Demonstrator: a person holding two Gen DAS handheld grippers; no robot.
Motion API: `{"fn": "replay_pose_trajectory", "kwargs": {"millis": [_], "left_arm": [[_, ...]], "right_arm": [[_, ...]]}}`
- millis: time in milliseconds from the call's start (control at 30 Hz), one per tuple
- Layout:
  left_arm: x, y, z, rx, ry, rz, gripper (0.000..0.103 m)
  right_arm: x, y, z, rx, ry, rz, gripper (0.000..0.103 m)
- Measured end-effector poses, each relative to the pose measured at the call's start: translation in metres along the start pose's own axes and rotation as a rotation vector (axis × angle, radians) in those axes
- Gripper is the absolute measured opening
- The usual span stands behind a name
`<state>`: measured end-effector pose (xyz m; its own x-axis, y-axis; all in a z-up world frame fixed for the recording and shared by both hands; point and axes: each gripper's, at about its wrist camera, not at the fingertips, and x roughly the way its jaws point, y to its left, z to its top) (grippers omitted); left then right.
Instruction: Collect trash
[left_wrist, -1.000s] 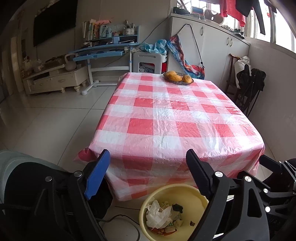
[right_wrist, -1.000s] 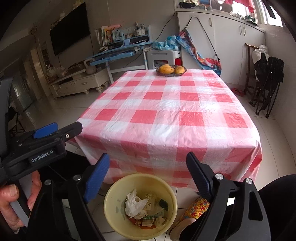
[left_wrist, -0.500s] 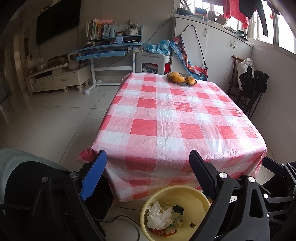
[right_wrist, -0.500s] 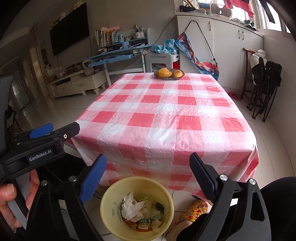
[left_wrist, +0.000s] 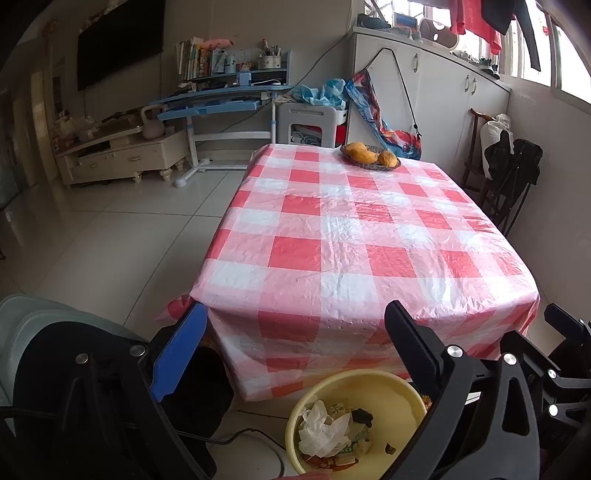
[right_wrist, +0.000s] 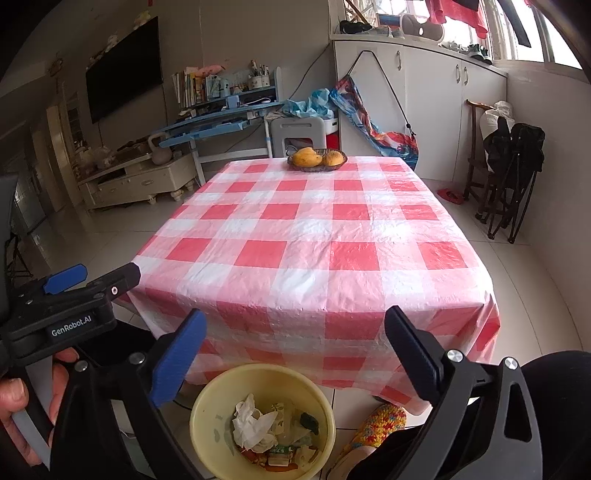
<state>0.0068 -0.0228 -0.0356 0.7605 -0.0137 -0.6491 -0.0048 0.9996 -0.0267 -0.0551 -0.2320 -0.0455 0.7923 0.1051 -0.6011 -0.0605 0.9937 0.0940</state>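
Left gripper (left_wrist: 293, 354) and right gripper (right_wrist: 295, 354), jaws spread wide, each holding nothing. Yellow trash bin (right_wrist: 207, 398) on the floor below the table's near edge, holding crumpled tissue (right_wrist: 251, 424) and wrappers too small to identify; its lower rim is cut off. Checkered tablecloth (right_wrist: 314, 236); fruit basket (right_wrist: 317, 159) at the far end

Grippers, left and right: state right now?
Left gripper: open, holding nothing, above the yellow bin.
Right gripper: open, holding nothing, above the same bin.
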Motion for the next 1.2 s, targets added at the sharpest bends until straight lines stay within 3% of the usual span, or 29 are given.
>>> {"fn": "replay_pose_trajectory", "kwargs": {"millis": [1200], "left_arm": [[-0.0059,-0.0027,0.0037,0.017,-0.045,0.072,0.096]], "right_arm": [[0.0018,0.0006,0.0002,-0.011,0.005,-0.018,0.095]]}}
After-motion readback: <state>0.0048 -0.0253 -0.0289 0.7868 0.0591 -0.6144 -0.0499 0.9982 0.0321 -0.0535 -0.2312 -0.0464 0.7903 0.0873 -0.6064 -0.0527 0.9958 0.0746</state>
